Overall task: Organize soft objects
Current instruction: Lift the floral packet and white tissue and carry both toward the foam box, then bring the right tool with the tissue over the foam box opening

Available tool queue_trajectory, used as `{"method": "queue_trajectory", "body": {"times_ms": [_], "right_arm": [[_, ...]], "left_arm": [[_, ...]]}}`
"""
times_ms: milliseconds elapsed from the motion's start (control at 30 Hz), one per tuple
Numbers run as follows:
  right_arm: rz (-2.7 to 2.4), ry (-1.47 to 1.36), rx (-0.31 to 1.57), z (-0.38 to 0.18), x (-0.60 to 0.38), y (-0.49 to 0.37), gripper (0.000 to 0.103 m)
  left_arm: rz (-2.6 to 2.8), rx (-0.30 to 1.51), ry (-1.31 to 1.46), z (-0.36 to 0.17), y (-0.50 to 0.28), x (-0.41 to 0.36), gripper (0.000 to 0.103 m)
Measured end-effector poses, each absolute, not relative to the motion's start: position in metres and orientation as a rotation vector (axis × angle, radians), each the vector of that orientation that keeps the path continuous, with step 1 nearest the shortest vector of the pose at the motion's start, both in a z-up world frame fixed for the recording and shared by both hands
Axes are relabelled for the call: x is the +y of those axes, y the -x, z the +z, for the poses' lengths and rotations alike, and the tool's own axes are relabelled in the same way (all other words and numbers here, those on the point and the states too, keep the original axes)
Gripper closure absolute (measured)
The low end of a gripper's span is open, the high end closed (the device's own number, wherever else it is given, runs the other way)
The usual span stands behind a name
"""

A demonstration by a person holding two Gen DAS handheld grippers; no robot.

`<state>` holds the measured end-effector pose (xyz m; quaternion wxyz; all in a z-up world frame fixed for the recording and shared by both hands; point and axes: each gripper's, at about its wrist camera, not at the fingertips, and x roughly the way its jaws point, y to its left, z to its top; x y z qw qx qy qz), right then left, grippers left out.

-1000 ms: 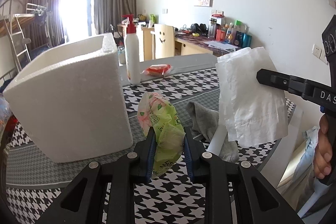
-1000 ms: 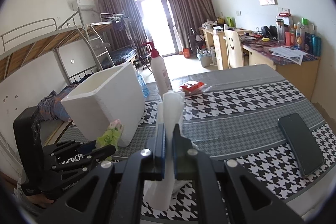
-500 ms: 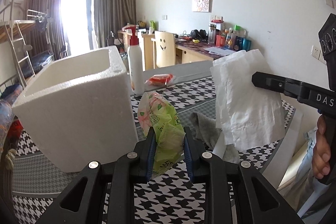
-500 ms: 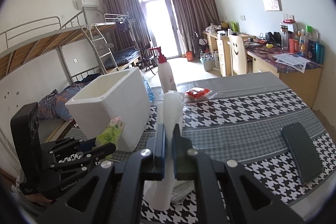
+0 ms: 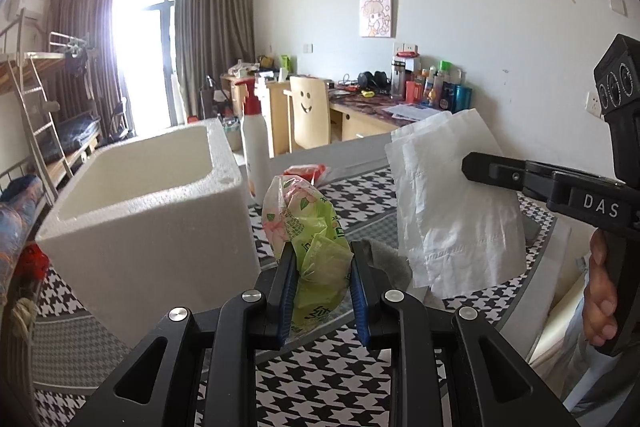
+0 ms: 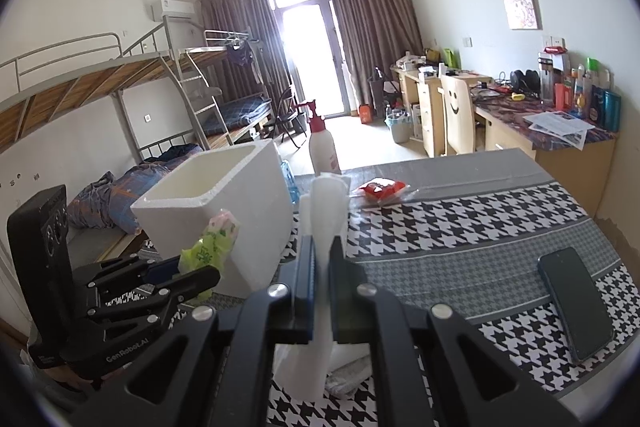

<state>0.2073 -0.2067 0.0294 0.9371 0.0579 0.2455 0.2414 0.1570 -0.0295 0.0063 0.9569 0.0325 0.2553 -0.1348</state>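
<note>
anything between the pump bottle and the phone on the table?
A red snack packet lies between pump bottle and phone, right wrist view.

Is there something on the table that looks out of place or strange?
One thing: the dark phone lies near the table's right edge, close to falling off. The foam box stands upright and nothing looks spilled.

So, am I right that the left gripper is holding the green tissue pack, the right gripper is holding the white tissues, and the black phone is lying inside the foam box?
Not quite: the black phone lies flat on the houndstooth tablecloth, well apart from the foam box, as the right wrist view shows. The rest holds: the left gripper holds the green tissue pack, and the right gripper holds the white tissues.
</note>
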Motion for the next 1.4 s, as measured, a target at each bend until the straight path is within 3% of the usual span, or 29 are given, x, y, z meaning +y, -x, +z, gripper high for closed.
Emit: {"method": "queue_trajectory", "body": {"times_ms": [1400], "right_arm": [[0.535, -0.070, 0.422, 0.058, -0.191, -0.217, 0.095]], "left_arm": [[-0.224, 0.408, -0.068, 0.041, -0.160, -0.012, 0.077]]}}
